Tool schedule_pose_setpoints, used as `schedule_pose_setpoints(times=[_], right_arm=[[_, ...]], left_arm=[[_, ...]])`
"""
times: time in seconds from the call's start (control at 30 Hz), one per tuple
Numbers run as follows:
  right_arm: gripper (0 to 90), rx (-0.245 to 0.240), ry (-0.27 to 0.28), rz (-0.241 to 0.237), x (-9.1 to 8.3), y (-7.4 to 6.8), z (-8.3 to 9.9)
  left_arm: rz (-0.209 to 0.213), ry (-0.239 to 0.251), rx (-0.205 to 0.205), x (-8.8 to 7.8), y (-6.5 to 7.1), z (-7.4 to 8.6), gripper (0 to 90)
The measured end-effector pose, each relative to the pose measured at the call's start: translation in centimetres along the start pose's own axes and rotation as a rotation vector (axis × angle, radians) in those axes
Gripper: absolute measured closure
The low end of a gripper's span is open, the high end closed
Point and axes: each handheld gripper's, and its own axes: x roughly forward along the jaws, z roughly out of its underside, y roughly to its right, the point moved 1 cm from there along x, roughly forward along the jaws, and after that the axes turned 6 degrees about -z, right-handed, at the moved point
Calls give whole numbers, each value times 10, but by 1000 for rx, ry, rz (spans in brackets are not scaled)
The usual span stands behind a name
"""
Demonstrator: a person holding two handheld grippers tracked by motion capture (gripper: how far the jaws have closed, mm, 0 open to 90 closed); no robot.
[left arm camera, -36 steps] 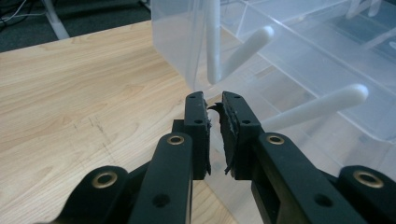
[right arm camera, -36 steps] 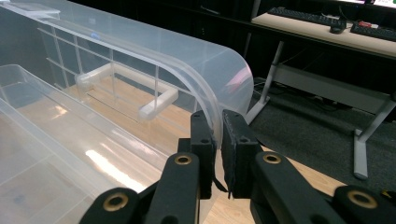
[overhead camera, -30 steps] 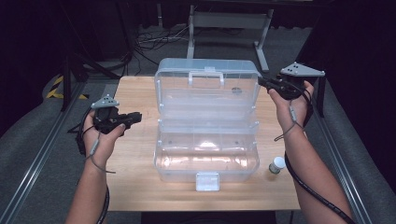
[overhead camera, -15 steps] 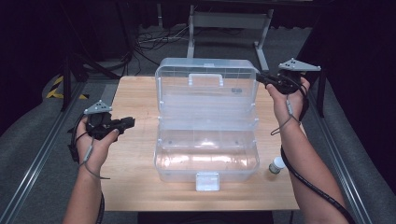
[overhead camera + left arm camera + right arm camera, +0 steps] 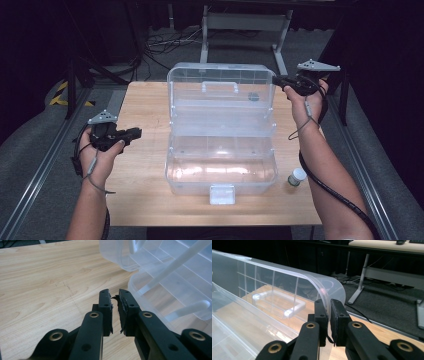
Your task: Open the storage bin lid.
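- The clear plastic hinged storage box (image 5: 221,150) stood open in the middle of the light wooden table (image 5: 145,107), its lid (image 5: 222,90) raised upright at the far side and the inner tray (image 5: 222,125) lifted between lid and base.
- Judging by this, the box was either nearly fully opened or about to be shut; the base looked empty, and the white front latch (image 5: 222,194) hung free.
- A small white-capped bottle (image 5: 297,177) stood on the table just beside the box's right front corner, untouched.
- The right gripper (image 5: 328,305) was clamped on the lid's right edge, the thin clear rim pinched between its black jaws near the rounded top corner.
- The right forearm reached up along the box's right side, wrist bent inward toward the lid.
- The left gripper (image 5: 114,298) hovered over bare table left of the box, jaws nearly closed with nothing between them, pointing level toward the box's side.
- The left hand (image 5: 100,152) was near the table's left edge, apart from the box.
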Motion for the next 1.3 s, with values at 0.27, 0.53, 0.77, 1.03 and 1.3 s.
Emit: schedule_pose_setpoints(times=[0.27, 0.53, 0.77, 1.03, 1.3], right_arm=[[849, 23, -4, -18, 8, 8, 1], [847, 49, -11, -36, 15, 16, 2], [845, 80, -15, -57, 21, 23, 3], [842, 80, -36, -54, 27, 26, 3], [838, 78, -60, -53, 35, 31, 3]], left_arm=[[4, -5, 1, 3, -2, 0, 808], [5, -6, -4, 3, -4, 2, 808], [6, -13, -10, 3, -6, 4, 806], [11, -15, -9, 4, -6, 4, 797], [18, -21, -11, 5, -6, 5, 793]])
